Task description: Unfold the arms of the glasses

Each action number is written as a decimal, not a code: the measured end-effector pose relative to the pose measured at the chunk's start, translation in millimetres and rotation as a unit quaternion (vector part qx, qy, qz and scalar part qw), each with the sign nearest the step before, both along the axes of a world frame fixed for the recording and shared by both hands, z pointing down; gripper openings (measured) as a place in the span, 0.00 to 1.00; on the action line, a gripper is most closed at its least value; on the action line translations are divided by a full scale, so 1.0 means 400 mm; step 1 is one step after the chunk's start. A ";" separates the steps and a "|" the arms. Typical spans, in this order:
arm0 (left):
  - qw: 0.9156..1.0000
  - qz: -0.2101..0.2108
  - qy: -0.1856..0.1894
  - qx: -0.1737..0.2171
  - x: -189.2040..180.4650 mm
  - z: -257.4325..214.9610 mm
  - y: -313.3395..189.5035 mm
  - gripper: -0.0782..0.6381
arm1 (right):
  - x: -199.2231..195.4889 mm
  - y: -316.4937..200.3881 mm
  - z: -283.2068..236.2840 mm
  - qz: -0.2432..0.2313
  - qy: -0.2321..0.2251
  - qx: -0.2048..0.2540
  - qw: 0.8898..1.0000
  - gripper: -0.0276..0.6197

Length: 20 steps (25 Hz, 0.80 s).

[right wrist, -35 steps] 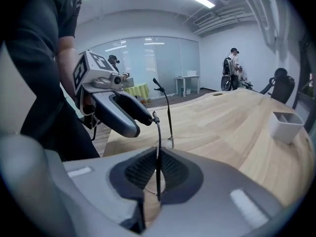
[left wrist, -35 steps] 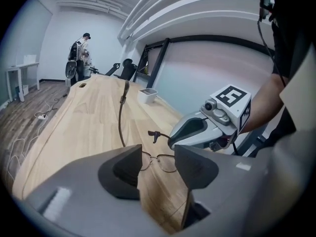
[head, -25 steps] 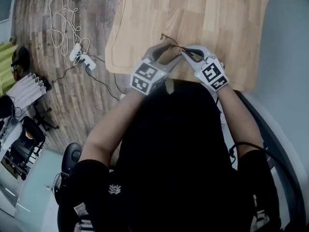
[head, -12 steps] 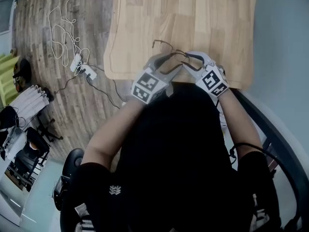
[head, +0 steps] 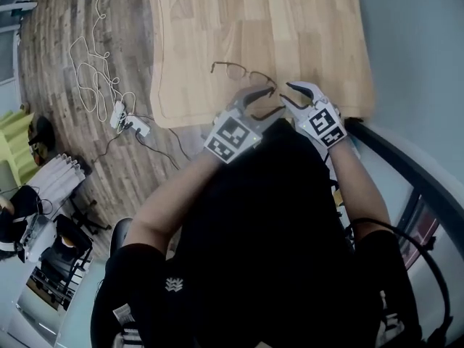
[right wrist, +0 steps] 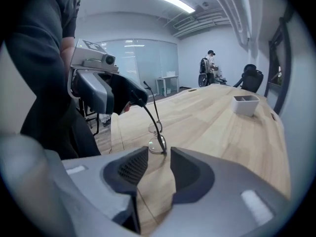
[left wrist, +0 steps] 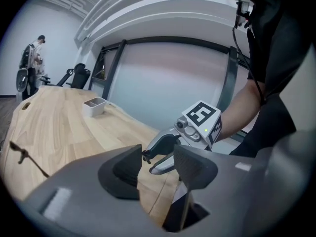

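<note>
A light wooden table [head: 304, 20] fills the upper head view, with plank flooring and trailing cables to its left. The left tongs [left wrist: 155, 164] are released. Their jaws have just narrowed slightly, and nothing is held between them. The right tongs [right wrist: 158, 164] are likewise released, their jaws having just been opening. Their gap is empty, and the glasses [right wrist: 157, 145] are seen beyond it. The glasses rest on the table near its front edge, just ahead of both tongs. Both arms appear swung out, though full extension cannot be confirmed.

Hazards: one arm tip lies very close to the left tongs. A careless sweep could snag it, so that the thin wire frame is dragged towards the edge or bent. If a hinge is only partly opened, that arm would be left short of its stop.

Compared with one second ago, when the tongs were converged on the glasses, both have been drawn back and the glasses are left lying free.
</note>
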<state>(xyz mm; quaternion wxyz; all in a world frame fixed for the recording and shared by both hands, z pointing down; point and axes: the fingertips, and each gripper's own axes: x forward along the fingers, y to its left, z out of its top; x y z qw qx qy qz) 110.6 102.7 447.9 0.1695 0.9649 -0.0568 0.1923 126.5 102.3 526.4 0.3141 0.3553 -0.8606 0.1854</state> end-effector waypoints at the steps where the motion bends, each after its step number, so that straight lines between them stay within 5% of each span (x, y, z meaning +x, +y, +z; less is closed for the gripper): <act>1: 1.000 0.010 0.000 0.002 0.012 -0.004 0.012 0.39 | 0.005 0.005 -0.008 0.013 -0.005 0.001 1.000 0.25; 9: 0.999 0.042 0.004 0.012 0.059 -0.020 0.046 0.39 | 0.038 0.040 -0.049 0.079 -0.026 0.014 0.996 0.25; 13: 0.999 0.028 0.019 0.034 0.018 -0.129 0.006 0.39 | 0.063 0.032 -0.155 0.109 -0.037 0.034 0.993 0.25; 17: 0.994 -0.055 0.053 0.083 -0.081 -0.273 -0.096 0.34 | 0.124 -0.005 -0.288 0.162 -0.056 0.092 0.981 0.24; 20: 0.979 -0.149 0.071 0.120 -0.174 -0.369 -0.193 0.19 | 0.162 -0.035 -0.394 0.203 -0.090 0.131 0.966 0.22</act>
